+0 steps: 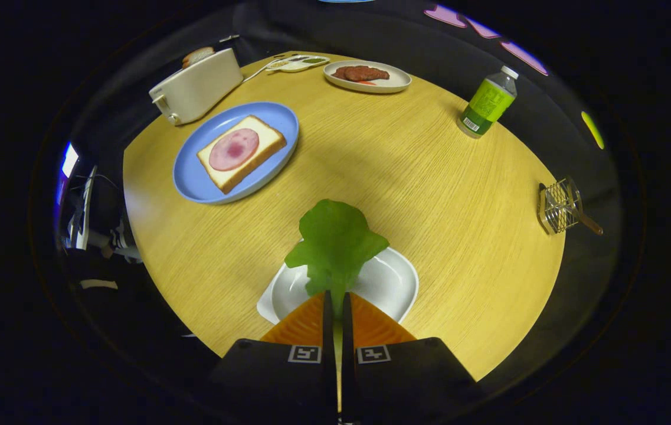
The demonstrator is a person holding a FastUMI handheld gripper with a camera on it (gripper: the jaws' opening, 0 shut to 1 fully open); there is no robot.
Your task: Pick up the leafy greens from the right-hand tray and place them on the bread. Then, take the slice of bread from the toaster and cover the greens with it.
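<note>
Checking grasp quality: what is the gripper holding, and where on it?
The gripper is shut on the lettuce leaf, pinching its lower stem end; the rest fans out ahead of the fingers, above the white tray.

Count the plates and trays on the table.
3. A blue plate beside the toaster holds bread, a white tray lies under the greens that the gripper pinches, and an oval plate sits farthest off.

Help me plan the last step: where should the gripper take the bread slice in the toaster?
Grip the bread slice's exposed top edge from above; only that part sticks out of the toaster. The gripper is shut on the leafy greens now.
</note>
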